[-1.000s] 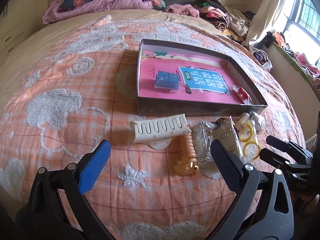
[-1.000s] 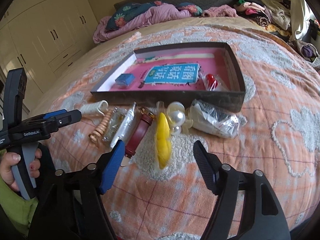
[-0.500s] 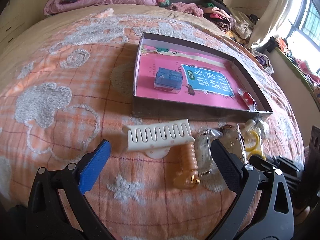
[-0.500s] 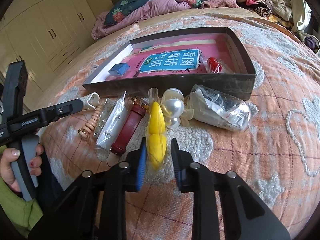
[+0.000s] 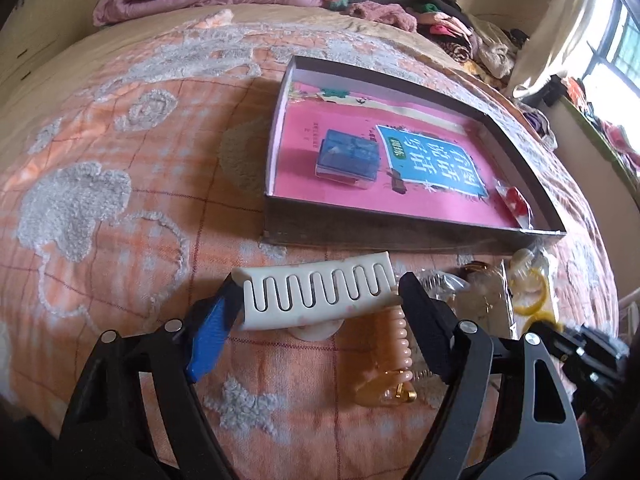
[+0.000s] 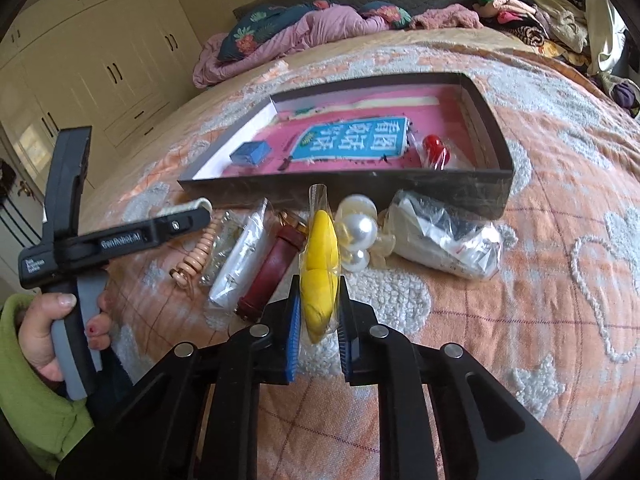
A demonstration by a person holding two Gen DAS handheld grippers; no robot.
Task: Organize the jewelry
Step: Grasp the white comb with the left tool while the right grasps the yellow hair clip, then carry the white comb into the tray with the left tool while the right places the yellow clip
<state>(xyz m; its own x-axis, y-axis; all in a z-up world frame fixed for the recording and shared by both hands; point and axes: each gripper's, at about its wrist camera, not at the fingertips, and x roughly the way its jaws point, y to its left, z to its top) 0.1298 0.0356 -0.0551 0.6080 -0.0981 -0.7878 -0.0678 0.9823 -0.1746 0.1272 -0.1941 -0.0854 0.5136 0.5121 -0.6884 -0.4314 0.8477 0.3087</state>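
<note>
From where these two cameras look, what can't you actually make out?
- Left view: the right tongs are blurred at the edge.
- Left view: the white hair clip hides what lies under it.
- Right view: the clear bag's contents, behind glare and crumpled plastic.
- Both views: the small blue box's contents.

White "GenRobot.AI" on left gripper arm, at 9 o'clock. Large white Chinese characters on blue panel inside tray, 12 o'clock; not confidently readable.
</note>
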